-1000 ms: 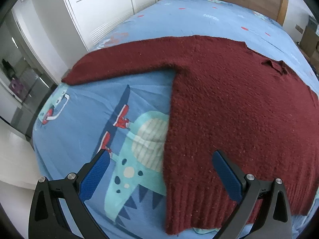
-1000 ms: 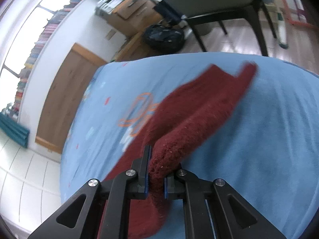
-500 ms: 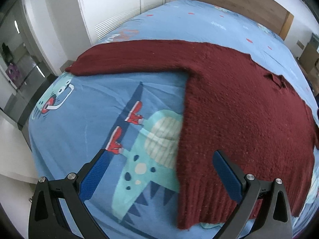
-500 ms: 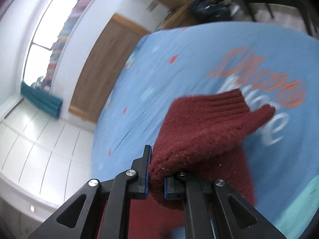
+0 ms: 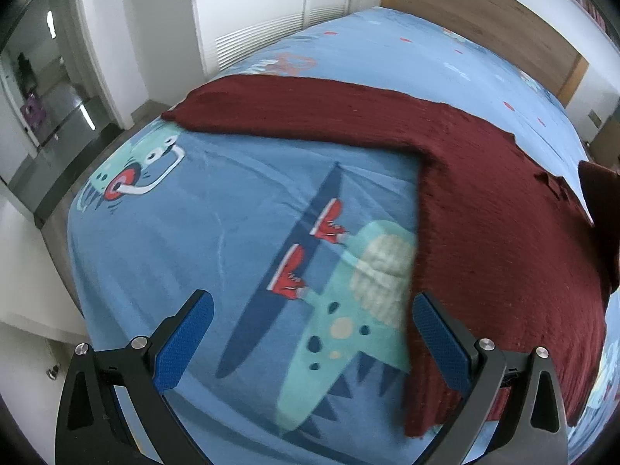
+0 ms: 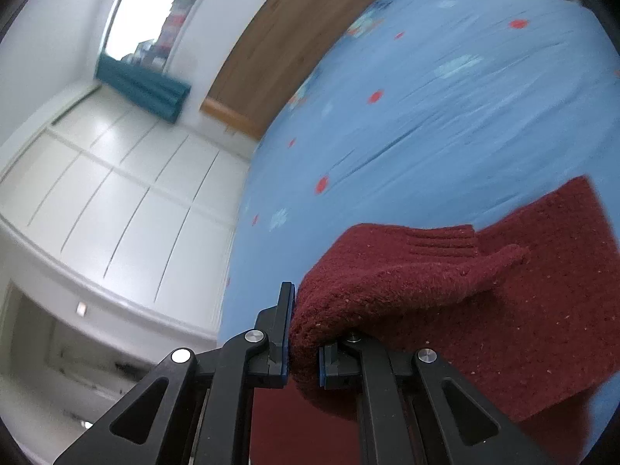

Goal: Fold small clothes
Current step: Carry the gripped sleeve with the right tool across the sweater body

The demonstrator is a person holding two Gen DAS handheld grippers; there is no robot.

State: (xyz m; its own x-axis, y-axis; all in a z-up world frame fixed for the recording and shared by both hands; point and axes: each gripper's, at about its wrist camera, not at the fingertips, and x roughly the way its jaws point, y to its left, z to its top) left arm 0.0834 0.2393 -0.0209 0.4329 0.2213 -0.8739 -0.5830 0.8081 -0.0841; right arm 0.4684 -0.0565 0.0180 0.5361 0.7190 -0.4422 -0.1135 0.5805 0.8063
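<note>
A dark red knit sweater (image 5: 503, 213) lies flat on the blue cartoon-print bed sheet (image 5: 232, 232), its left sleeve (image 5: 290, 108) stretched out toward the bed's left edge. My left gripper (image 5: 310, 333) is open and empty, hovering over the sheet with its right finger above the sweater's ribbed hem (image 5: 430, 395). My right gripper (image 6: 304, 345) is shut on the sweater's right sleeve (image 6: 407, 271) and holds the ribbed cuff lifted over the sweater body (image 6: 523, 310). That lifted sleeve shows at the right edge of the left wrist view (image 5: 596, 193).
The bed's wooden headboard (image 5: 484, 11) stands at the far end. White wardrobe doors (image 5: 271, 11) line the left side, with the bed's left edge (image 5: 73, 232) dropping to the floor. A window with a teal curtain (image 6: 143, 81) is in the right wrist view.
My right gripper has swung the held sleeve from the bed's side in over the sweater body. My left gripper has drifted left, so the hem now lies under its right finger.
</note>
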